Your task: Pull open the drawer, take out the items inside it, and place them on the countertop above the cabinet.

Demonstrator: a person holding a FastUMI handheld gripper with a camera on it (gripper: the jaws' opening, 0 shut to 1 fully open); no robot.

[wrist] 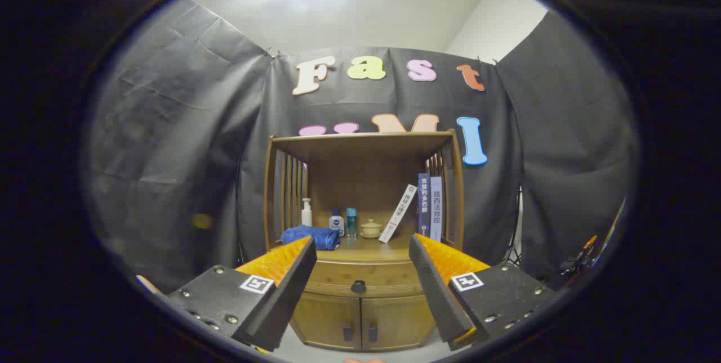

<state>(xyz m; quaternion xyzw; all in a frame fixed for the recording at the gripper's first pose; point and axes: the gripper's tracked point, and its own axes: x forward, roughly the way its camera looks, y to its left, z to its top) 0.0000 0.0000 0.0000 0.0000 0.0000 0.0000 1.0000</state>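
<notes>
Drawer (360, 277) faces wide-spread tool (360, 250) (closed).

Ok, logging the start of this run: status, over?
Gripper open, fingers spread either side of drawer knob, well short. Drawer shut. Nothing between fingers and knob.

Your gripper (360, 273): fingers spread apart, open path ahead to drawer knob (358, 286); countertop (366, 249) middle free between towel (311, 237) and books (429, 207).

The gripper (363, 264) hangs with jaws wide apart before a wooden cabinet (363, 318). Between the jaws, lower centre, sits the closed drawer (360, 278) with its dark knob (358, 287). On the bench (366, 250) above lies a blue cloth (312, 237).
</notes>
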